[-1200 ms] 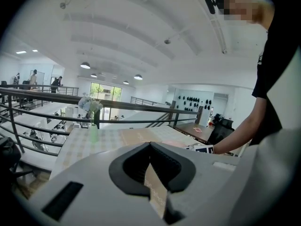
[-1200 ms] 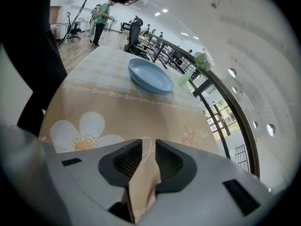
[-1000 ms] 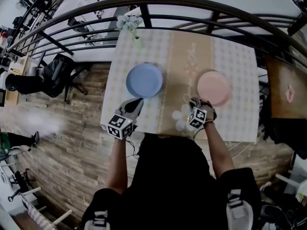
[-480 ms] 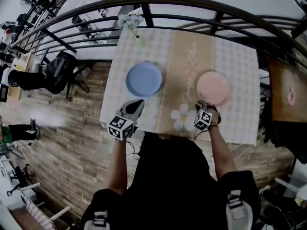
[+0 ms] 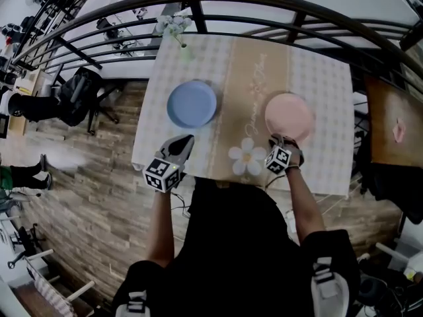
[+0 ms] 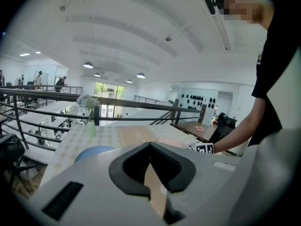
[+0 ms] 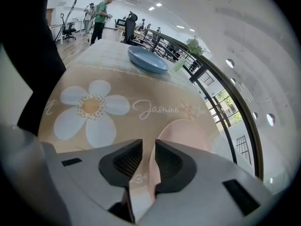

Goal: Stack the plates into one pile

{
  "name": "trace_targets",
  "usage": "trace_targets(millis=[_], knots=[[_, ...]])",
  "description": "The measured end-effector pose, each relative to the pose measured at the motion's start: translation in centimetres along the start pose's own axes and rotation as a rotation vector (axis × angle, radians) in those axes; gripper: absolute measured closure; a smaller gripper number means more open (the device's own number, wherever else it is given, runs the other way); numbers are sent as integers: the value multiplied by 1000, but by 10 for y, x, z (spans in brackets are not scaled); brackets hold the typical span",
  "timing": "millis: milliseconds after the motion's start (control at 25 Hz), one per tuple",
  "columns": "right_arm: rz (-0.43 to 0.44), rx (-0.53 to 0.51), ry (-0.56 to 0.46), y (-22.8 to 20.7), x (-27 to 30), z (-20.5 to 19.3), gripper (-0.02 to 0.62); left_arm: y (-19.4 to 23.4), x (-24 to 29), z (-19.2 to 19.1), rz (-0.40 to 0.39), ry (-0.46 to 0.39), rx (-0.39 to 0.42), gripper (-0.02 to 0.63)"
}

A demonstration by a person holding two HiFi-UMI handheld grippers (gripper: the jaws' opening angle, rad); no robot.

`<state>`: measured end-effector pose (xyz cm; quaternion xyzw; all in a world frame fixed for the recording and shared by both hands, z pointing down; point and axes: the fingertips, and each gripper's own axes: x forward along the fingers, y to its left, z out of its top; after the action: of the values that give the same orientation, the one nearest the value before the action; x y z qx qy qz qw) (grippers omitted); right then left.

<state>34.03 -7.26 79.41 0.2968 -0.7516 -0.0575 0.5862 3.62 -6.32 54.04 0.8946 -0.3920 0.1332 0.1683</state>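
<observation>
right gripper [image 7: 148,145] jaws slightly apart astride the near rim of pink plate [image 7: 186,131], not pinching, looks lined up to lift it onto blue plate [image 5: 192,103] across the table [image 5: 324,78]; left gripper [image 6: 150,145] closed empty, idle near blue.

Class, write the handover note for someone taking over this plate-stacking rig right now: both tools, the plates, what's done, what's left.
Left tool: shut, empty, over the near side of the table, short of the blue plate.
Right tool: jaws part open around the near rim of the pink plate; not clamped, as far as I can see.
Plates: both flat on the table, apart, either side of the beige runner.
Done: nothing stacked.
Left: close on the pink rim, lift, set it on the blue plate.
</observation>
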Motion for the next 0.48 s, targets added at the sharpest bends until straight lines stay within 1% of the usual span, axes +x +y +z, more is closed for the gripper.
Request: trace_targets(millis=[120, 240, 480], knots=[[9, 0, 10, 1, 4, -10, 511, -6, 2, -5, 5, 7, -7, 604], [-2, -4, 12, -3, 7, -15, 511, -8, 2, -9, 12, 13, 2, 604], [-1, 14, 35, -8, 14, -31, 514, -9, 4, -8, 31, 29, -1, 604]])
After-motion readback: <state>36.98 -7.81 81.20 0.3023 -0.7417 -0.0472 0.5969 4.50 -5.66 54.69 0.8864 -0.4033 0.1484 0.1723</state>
